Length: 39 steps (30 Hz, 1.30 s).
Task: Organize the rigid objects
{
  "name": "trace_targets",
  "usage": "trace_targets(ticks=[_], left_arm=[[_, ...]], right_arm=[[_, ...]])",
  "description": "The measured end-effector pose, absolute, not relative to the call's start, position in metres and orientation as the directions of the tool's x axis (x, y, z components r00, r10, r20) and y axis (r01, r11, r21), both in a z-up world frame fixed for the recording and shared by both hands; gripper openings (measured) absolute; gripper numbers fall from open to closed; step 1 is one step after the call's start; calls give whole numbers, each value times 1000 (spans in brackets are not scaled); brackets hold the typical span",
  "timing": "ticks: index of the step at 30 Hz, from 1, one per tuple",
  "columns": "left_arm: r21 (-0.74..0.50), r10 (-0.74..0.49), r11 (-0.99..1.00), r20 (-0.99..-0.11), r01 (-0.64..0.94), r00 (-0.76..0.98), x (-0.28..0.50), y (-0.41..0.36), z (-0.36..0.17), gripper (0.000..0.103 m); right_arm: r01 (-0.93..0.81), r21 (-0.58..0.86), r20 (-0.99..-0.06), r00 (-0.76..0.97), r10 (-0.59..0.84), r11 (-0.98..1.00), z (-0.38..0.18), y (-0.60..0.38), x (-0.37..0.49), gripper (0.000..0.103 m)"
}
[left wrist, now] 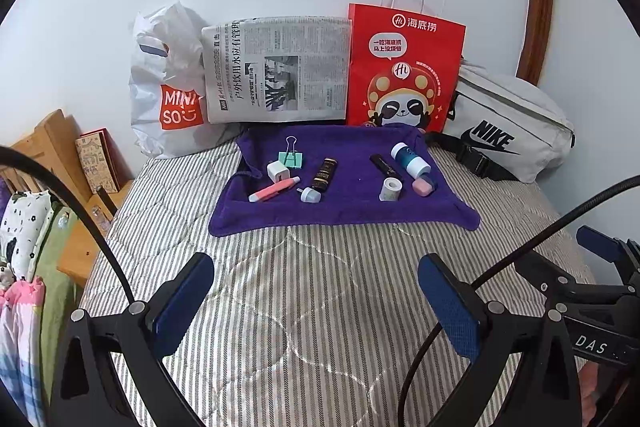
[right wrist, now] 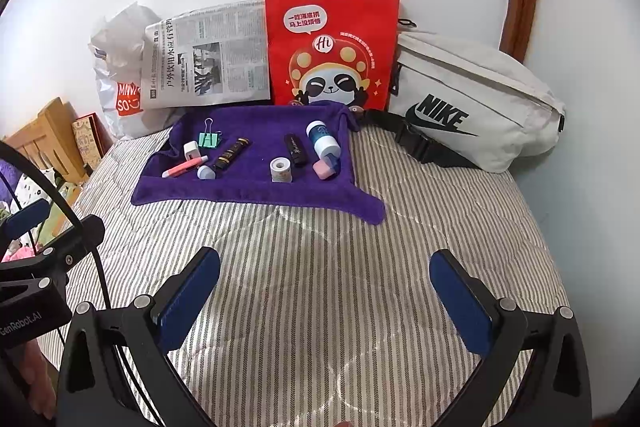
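Observation:
A purple towel [left wrist: 352, 211] [right wrist: 248, 193] lies on the striped bed with small items on it. On its left are a mint binder clip [left wrist: 291, 157], a white charger plug [left wrist: 277, 171], a pink pen [left wrist: 274, 189], a pale blue cap [left wrist: 310, 195] and a dark tube [left wrist: 324, 174]. On its right are a black stick [left wrist: 385, 163], a white and blue bottle [left wrist: 410, 159], a white roll [left wrist: 390, 189] and a pink eraser [left wrist: 424, 185]. My left gripper [left wrist: 316, 291] and right gripper [right wrist: 326, 287] hover open over the bedspread, well short of the towel, holding nothing.
Against the wall stand a white Miniso plastic bag [left wrist: 168, 87], a folded newspaper [left wrist: 276, 71], a red paper bag [left wrist: 404, 67] and a grey Nike waist bag [left wrist: 508, 127]. A wooden bedside stand [left wrist: 60, 155] and hanging clothes [left wrist: 24, 247] are at the left.

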<state>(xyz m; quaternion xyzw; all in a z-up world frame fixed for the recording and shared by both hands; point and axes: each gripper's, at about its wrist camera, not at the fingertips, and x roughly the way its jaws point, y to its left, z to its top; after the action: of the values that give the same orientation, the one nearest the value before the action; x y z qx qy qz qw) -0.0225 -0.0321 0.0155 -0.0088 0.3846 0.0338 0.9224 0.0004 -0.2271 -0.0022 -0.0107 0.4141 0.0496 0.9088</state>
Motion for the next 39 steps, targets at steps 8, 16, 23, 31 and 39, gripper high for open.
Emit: trace_targets(ticks=[8,16,23,31,39], left_arm=[[6,58,997,-717,-76,694,-21,-29,13,103],[0,56,997,-720,-81,692,-20,-25,11,103],[2,59,997,-722,-83,689,-21,-23,11,103],[15,69,996,-724,-85,686,-21,-23,9,103],[20,71,996,-726,-82,684,-20,-25,9,103]], right_arm=[[-97,23,-752,655,81,995,-2,-228,-1,103],[-98,20,-750,657,80,995,-1,-230,-1,103],[-100,18,-749,658,79,995,-1,-228,-1,103],[-98,22,-751,656,81,995,-1,-229,0,103],[-97,18,-752,654,77,995,-2,-229,-1,103]])
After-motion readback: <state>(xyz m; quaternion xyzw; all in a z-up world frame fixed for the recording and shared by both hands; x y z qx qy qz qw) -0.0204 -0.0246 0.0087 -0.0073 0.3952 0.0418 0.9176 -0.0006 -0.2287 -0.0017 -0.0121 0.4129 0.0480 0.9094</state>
